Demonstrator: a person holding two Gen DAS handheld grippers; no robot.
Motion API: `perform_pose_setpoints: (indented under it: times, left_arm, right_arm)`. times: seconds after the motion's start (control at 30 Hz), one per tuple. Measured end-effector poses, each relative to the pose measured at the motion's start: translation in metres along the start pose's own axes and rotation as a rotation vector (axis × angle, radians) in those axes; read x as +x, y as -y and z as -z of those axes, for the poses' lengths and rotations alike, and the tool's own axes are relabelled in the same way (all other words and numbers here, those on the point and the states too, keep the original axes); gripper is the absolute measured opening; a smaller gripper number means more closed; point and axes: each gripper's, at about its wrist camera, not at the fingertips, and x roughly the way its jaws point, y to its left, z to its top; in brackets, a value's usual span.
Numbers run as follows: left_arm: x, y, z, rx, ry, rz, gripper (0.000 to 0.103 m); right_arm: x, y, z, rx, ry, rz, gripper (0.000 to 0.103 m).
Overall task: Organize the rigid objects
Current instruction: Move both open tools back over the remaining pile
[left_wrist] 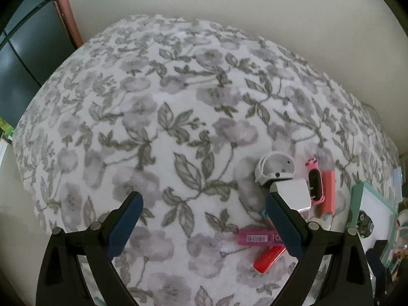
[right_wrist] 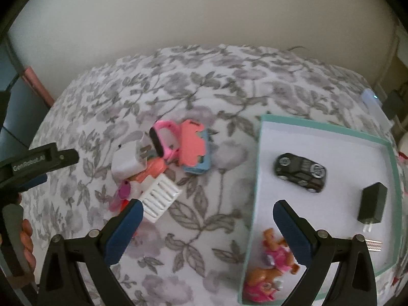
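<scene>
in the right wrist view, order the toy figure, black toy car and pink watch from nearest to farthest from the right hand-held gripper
From the right hand-held gripper:
1. Toy figure, in the tray's near corner, by the right finger.
2. Black toy car, mid-tray, ahead and right.
3. Pink watch, in the pile on the floral cloth, ahead and left.

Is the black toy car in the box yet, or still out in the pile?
In. The black car sits on the white floor of the box.
</scene>
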Motion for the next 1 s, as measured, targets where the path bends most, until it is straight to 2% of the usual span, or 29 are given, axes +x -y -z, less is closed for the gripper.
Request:
perform_pose_setpoints:
  times: [0.27, 0.63, 0.87, 1.0]
  left_arm:
    - [0.034, 0.011, 0.012, 0.018, -0.122, 0.024, 0.097]
    - [0.042, 0.009, 0.013, -0.022, -0.165, 0.061, 0.097]
    - [0.043, 0.013, 0.013, -0.012, -0.163, 0.059, 0.097]
    - [0.044, 0.02, 0.017, -0.008, -0.18, 0.069, 0.097]
  right_arm:
    - [0.027, -0.02, 0.005, -0.122, -0.043, 0.018, 0.103]
    - [0.054, -0.027, 0.008, -0.166, -0.09, 0.007, 0.103]
    - [0.068, -0.026, 0.017, -0.164, -0.135, 0.02, 0.103]
    - [0.07, -0.028, 0.021, -0.16, -0.128, 0.024, 0.103]
